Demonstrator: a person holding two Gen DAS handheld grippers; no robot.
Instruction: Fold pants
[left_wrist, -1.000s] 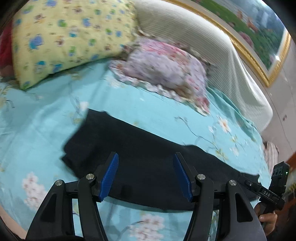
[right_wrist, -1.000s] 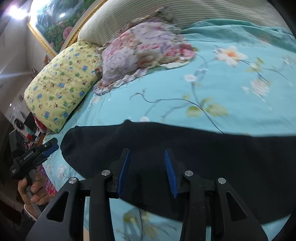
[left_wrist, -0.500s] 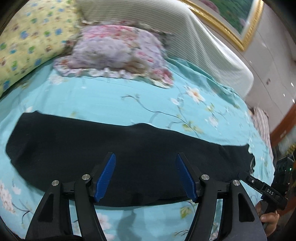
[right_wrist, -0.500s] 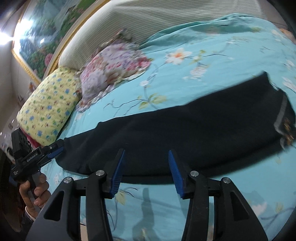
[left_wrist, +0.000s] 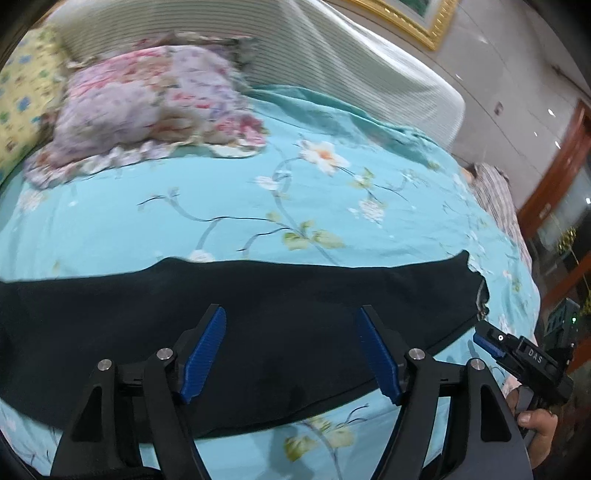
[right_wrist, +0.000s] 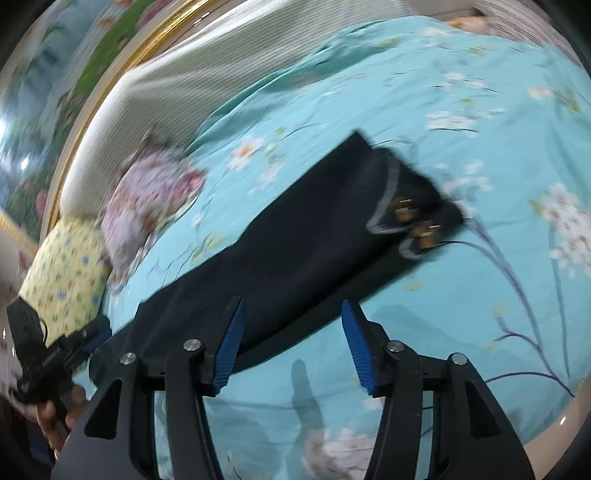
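Both grippers sweep sideways along the pants (left_wrist: 258, 332) vs 1 s ago. Left gripper (left_wrist: 291, 354) view: yellow pillow (left_wrist: 18, 96) slides to the left edge, waistband end of pants now in frame, right gripper (left_wrist: 491, 341) closer to it. Right gripper (right_wrist: 291, 343) view: rolls, bed (right_wrist: 461, 295) tilts; waistband w/ gold buttons (right_wrist: 410, 218) now visible, gripper sits over pants' near edge + sheet. Both jaws opening, wider than before, nothing btwn pads.
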